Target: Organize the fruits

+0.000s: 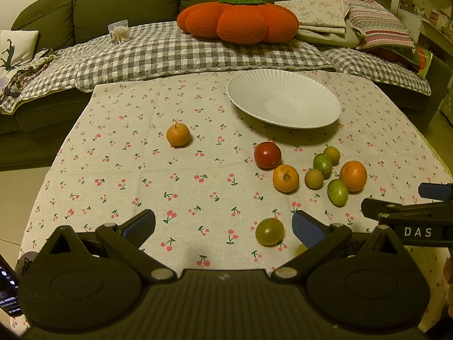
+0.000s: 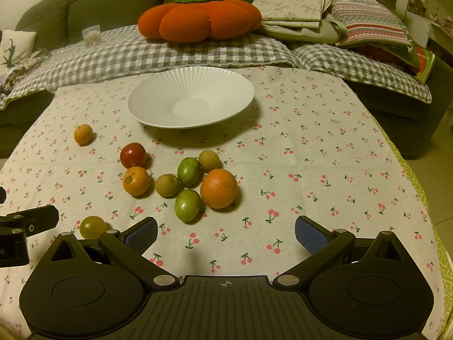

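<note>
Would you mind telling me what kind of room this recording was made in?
Most likely a home living room: a green sofa with a pumpkin-shaped cushion stands behind a table under a cherry-print cloth, with a white plate on it.

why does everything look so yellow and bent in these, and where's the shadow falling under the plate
Both wrist views carry a warm yellowish indoor cast and fisheye bending with dark corners. In the right wrist view the white plate throws a dark shadow on its near and right side; the left wrist view shows the same shadow under its near rim, on the tablecloth.
</note>
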Tool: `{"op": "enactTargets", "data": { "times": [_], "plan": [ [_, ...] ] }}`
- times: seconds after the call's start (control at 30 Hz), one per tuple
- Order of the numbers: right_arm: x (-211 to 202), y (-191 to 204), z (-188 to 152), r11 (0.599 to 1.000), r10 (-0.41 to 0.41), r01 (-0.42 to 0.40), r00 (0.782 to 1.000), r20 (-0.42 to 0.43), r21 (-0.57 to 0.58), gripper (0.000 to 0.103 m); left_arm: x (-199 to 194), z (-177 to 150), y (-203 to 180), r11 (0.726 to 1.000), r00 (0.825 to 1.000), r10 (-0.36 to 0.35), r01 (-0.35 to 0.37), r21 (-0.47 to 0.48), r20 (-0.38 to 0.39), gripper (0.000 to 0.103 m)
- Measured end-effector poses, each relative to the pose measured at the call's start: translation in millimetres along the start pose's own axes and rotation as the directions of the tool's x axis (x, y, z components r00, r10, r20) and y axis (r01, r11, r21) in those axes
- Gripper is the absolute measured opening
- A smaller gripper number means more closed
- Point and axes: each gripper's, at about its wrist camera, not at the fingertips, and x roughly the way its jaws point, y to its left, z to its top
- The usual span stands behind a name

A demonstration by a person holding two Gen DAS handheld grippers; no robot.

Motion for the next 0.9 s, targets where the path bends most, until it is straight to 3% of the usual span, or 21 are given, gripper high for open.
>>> {"op": "enactTargets", "data": {
  "times": [0.9],
  "plan": [
    [1.0,-1.9,-0.5,1.0,-0.001,0.001,1.0,-0.001,0.004,0.103,0.2,-0.5,-0.1,1.0,1.0,0.0,0.0,0.0,-0.001,0.102]
  ]
}}
